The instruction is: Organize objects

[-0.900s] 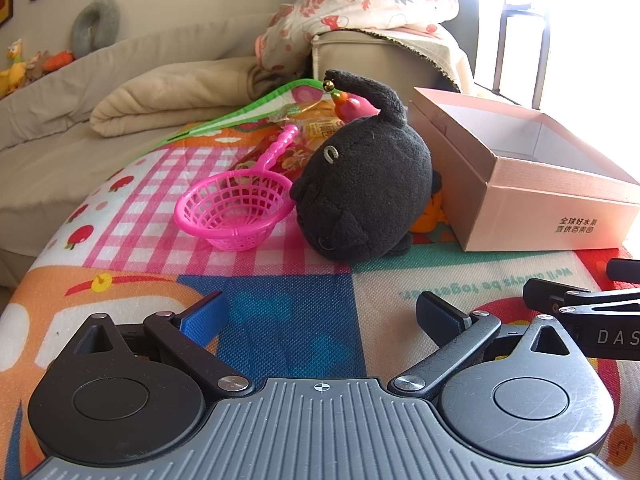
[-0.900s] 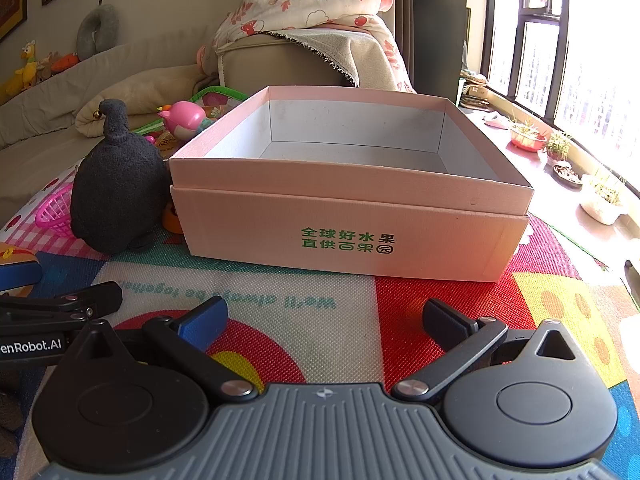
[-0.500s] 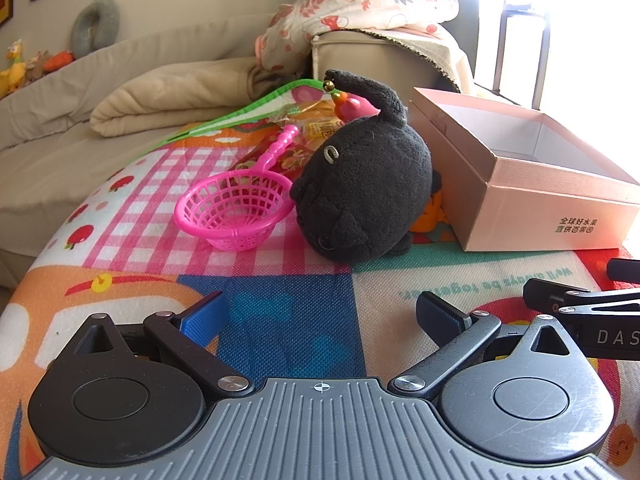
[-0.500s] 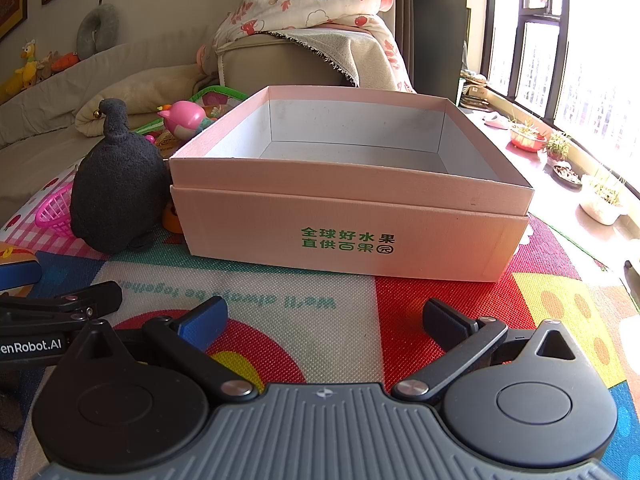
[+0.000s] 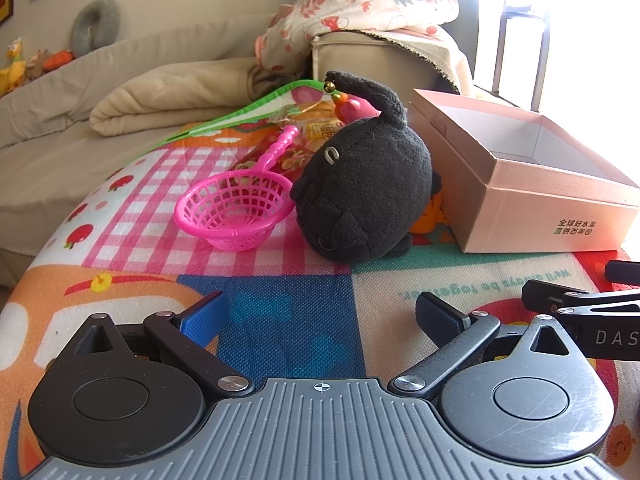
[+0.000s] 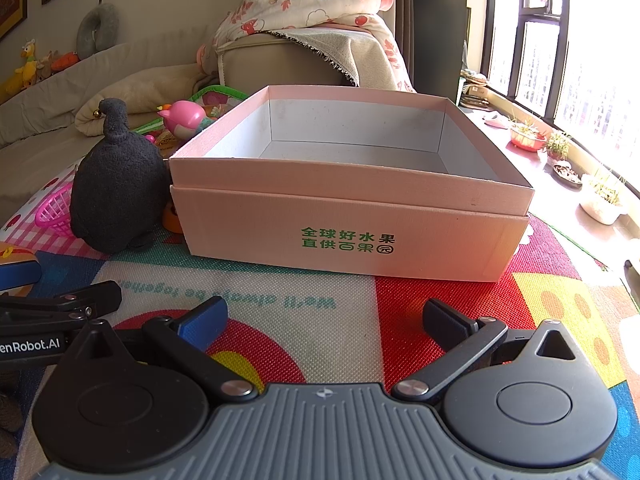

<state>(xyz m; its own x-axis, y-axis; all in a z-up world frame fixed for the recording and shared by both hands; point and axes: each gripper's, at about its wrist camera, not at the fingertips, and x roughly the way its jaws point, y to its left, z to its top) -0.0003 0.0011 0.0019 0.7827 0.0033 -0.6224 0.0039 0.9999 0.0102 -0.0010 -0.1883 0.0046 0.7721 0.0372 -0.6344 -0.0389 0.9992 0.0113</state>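
Observation:
A black plush toy (image 5: 364, 196) lies on the colourful play mat, just left of an empty pink cardboard box (image 5: 532, 196). A pink plastic strainer basket (image 5: 236, 208) sits to the plush's left. A pink bird toy (image 6: 184, 118) and snack packets lie behind them. My left gripper (image 5: 320, 316) is open and empty, low over the mat in front of the plush. My right gripper (image 6: 324, 318) is open and empty, facing the box (image 6: 352, 216) front. The plush also shows in the right wrist view (image 6: 116, 192).
An orange toy (image 5: 428, 220) is wedged between plush and box. A beige sofa (image 5: 100, 92) with blankets stands behind the mat. A window sill with small plant pots (image 6: 600, 200) runs along the right.

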